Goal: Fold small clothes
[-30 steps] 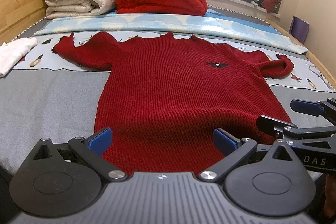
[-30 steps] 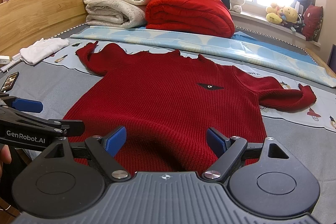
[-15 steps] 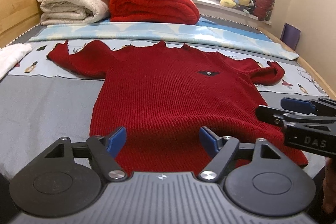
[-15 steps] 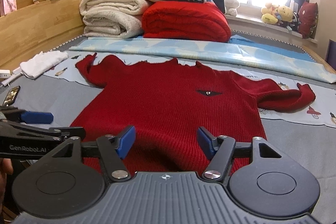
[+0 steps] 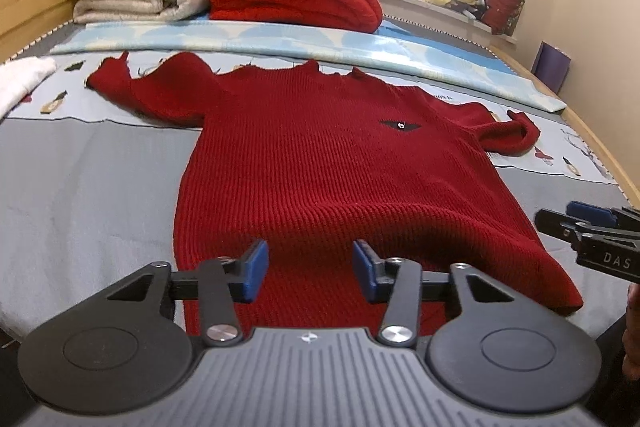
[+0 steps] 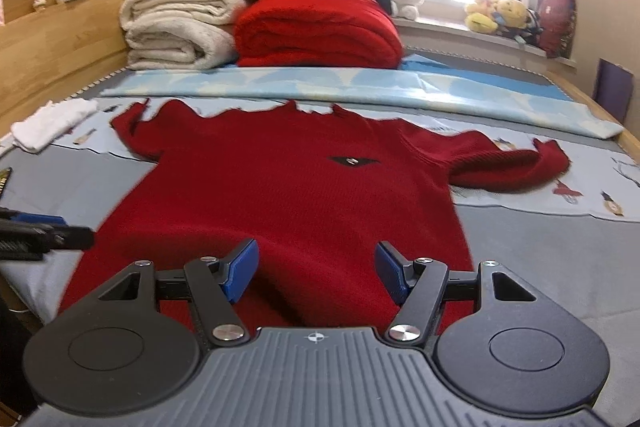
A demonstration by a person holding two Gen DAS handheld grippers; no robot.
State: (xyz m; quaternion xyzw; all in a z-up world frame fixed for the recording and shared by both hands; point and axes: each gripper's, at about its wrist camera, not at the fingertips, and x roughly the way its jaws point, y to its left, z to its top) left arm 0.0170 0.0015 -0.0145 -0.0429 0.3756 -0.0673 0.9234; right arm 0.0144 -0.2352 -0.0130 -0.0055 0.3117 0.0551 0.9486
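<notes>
A red knitted sweater (image 5: 320, 163) lies flat and face up on the bed, sleeves spread, hem nearest me. It also shows in the right wrist view (image 6: 288, 187). My left gripper (image 5: 308, 269) is open and empty, its blue pads over the hem's left part. My right gripper (image 6: 316, 273) is open and empty over the hem's right part. The right gripper also shows at the right edge of the left wrist view (image 5: 592, 227), and the left gripper at the left edge of the right wrist view (image 6: 36, 231).
Folded cream blankets (image 6: 180, 27) and a folded red blanket (image 6: 316, 31) are stacked at the head of the bed. A white garment (image 6: 48, 123) lies at the left. A wooden bed frame (image 6: 52, 39) runs along the left. Plush toys (image 6: 500, 15) sit on the windowsill.
Both grippers' jaws have narrowed but stay open. Both have shifted slightly over the hem. The sweater has not moved.
</notes>
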